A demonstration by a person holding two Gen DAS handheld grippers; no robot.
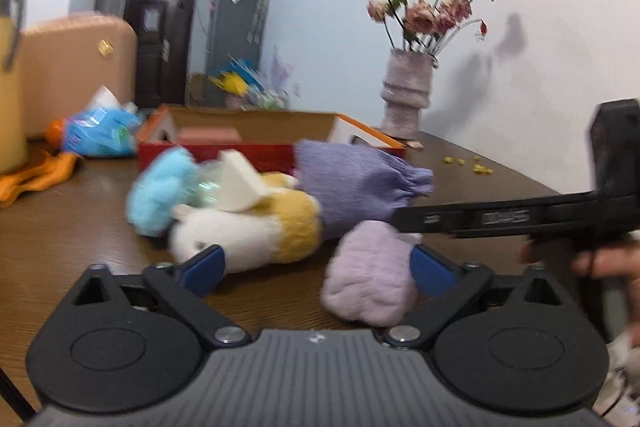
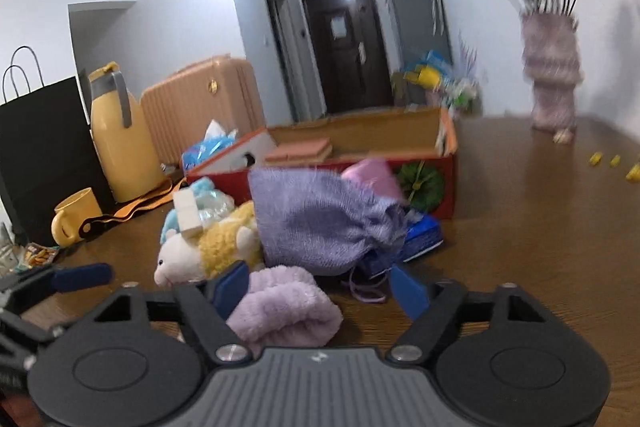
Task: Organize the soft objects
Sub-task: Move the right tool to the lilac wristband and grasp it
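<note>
A lilac fluffy roll (image 2: 284, 307) lies on the brown table (image 2: 520, 247) between the fingers of my right gripper (image 2: 320, 289). It rests against the left pad; the right pad stands apart from it. My left gripper (image 1: 316, 269) is open, with the same roll (image 1: 368, 275) beside its right finger and a white and yellow plush sheep (image 1: 248, 231) by its left. Behind them lie a purple knit drawstring bag (image 2: 320, 223) and a light blue fluffy thing (image 1: 160, 191). One blue finger (image 2: 80, 275) of the left gripper shows at the left of the right wrist view.
An open red cardboard box (image 2: 448, 187) stands behind the soft things. A vase of dried roses (image 1: 408, 95) is at the back right. A yellow jug (image 2: 116, 131), a yellow mug (image 2: 76, 215) and a black paper bag (image 2: 40, 147) stand at the left.
</note>
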